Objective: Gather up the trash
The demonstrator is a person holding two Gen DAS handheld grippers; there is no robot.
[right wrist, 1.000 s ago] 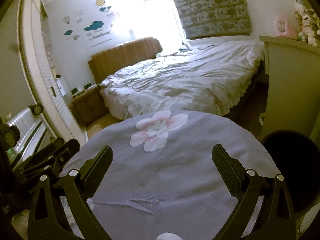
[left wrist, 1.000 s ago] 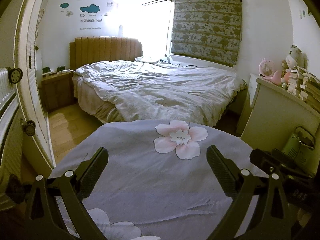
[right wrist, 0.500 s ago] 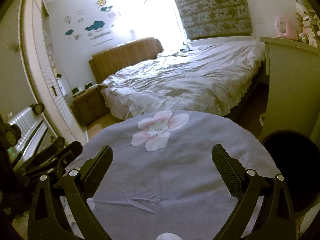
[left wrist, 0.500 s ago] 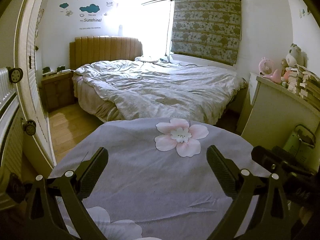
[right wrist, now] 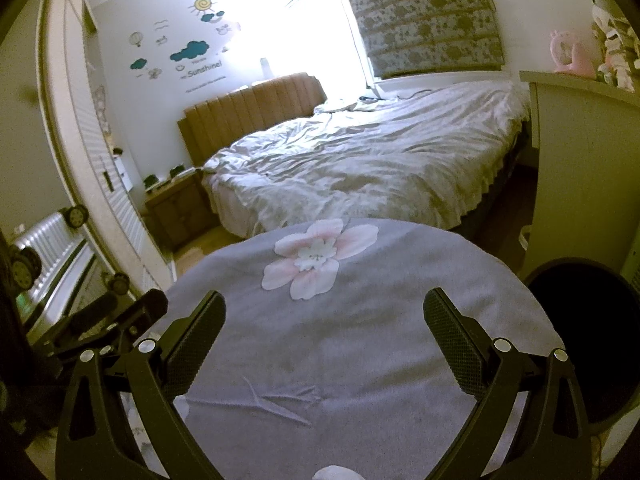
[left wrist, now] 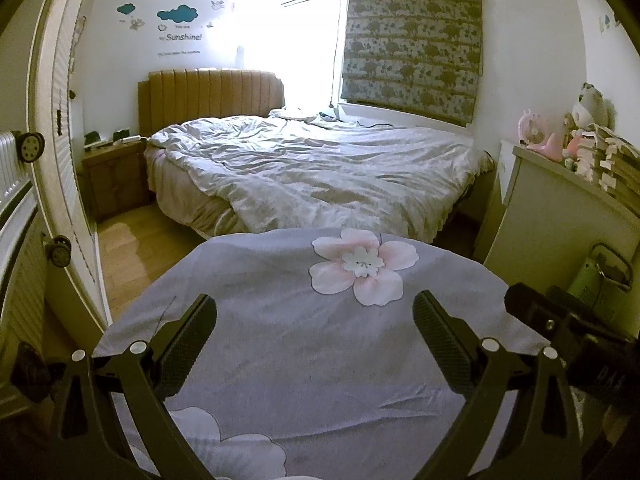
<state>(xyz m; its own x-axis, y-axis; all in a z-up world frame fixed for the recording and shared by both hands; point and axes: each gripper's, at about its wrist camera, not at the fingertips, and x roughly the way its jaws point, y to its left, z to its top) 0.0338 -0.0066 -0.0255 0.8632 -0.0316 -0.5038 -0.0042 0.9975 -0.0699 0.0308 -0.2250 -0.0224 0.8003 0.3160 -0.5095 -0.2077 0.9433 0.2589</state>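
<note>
Bed (left wrist: 316, 168) fills the far half of the room, rumpled pale duvet, tan ribbed headboard (left wrist: 212, 96) against the back wall. Patterned blind (left wrist: 412, 36) lowered over the window at right of the headboard; strong glare beside it. Round table under a grey cloth (left wrist: 304, 344) lies nearest, directly below both tools; cloth printed with a pink flower (left wrist: 362, 266) near the far edge. Pale cabinet (left wrist: 560, 232) stands right of the table, its top carrying stacked books (left wrist: 612, 160), a pink fan (left wrist: 536, 136) and a soft toy (left wrist: 592, 104). Dark round bin (right wrist: 584, 336) sits just beside the table's right edge, interior in shadow, contents cannot be told. Wooden nightstand (left wrist: 116, 176) left of the bed. Left gripper (left wrist: 314, 320) spread wide above the cloth, nothing between its fingers. Right gripper (right wrist: 324, 316) likewise spread wide, empty. Each tool shows at the edge of the other's view. No piece of trash can be made out on the cloth. Wall decal (left wrist: 182, 36) reads "Sunshine!" under cloud and sun stickers; smaller lines unreadable.
</note>
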